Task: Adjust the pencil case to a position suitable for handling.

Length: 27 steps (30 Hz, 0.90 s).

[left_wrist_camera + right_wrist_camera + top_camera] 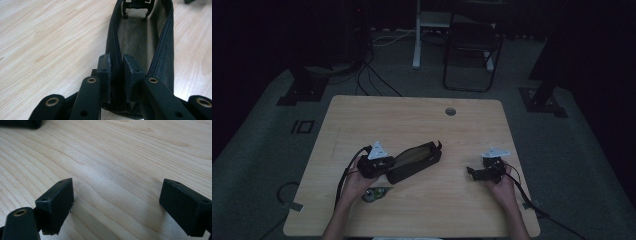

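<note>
From above my side of the table [412, 115], 1 fixed camera looks forward and down, far enough back to take in the whole top and the floor beyond. The camera on my left gripper [116, 75] looks along its jaws, very close, down the open black pouch [140, 40]; the high view shares that pouch. The camera on my right gripper [116, 202] faces bare wood at close range.
</note>
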Available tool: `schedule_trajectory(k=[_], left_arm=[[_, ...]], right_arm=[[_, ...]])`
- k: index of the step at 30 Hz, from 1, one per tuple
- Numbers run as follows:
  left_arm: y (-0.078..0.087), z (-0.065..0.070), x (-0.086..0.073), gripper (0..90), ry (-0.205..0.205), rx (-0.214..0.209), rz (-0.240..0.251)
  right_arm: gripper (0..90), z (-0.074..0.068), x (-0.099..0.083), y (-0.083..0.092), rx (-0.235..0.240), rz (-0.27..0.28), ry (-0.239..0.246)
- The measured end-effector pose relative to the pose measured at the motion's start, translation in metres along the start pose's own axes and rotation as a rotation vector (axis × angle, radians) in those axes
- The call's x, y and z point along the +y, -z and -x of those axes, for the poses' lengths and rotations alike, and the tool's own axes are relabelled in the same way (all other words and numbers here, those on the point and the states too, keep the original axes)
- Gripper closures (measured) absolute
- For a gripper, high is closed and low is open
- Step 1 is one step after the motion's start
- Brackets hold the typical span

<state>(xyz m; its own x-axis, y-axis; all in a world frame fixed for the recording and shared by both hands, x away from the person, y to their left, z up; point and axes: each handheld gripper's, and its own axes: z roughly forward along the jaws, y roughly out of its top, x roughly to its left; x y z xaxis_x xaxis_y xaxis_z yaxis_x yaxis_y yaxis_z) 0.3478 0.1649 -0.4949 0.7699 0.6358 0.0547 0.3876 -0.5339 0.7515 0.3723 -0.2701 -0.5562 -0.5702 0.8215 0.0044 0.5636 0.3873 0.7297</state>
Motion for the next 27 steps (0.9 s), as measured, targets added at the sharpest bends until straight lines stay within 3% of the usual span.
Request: schedule_trajectory(k=[6, 11, 15, 21, 27], left_arm=[[0.000, 0.000, -0.001, 76.6, -0.040, -0.020, 0.000], [0.004, -0.002, -0.002, 72.6, -0.051, 0.016, 0.001], [0.007, -0.007, -0.004, 62.7, -0.031, 0.057, 0.001], [0.011, -0.009, -0.006, 49.8, 0.006, 0.079, 0.025], [0.024, -0.010, -0.006, 47.0, 0.020, 0.085, 0.064]], right_arm=[[12.1, 0.000, 0.000, 0.000, 0.000, 0.000, 0.000], [12.1, 0.000, 0.000, 0.000, 0.000, 0.000, 0.000], [12.1, 0.000, 0.000, 0.000, 0.000, 0.000, 0.000], [12.1, 0.000, 0.000, 0.000, 0.000, 0.000, 0.000], [12.1, 0.000, 0.000, 0.000, 0.000, 0.000, 0.000]])
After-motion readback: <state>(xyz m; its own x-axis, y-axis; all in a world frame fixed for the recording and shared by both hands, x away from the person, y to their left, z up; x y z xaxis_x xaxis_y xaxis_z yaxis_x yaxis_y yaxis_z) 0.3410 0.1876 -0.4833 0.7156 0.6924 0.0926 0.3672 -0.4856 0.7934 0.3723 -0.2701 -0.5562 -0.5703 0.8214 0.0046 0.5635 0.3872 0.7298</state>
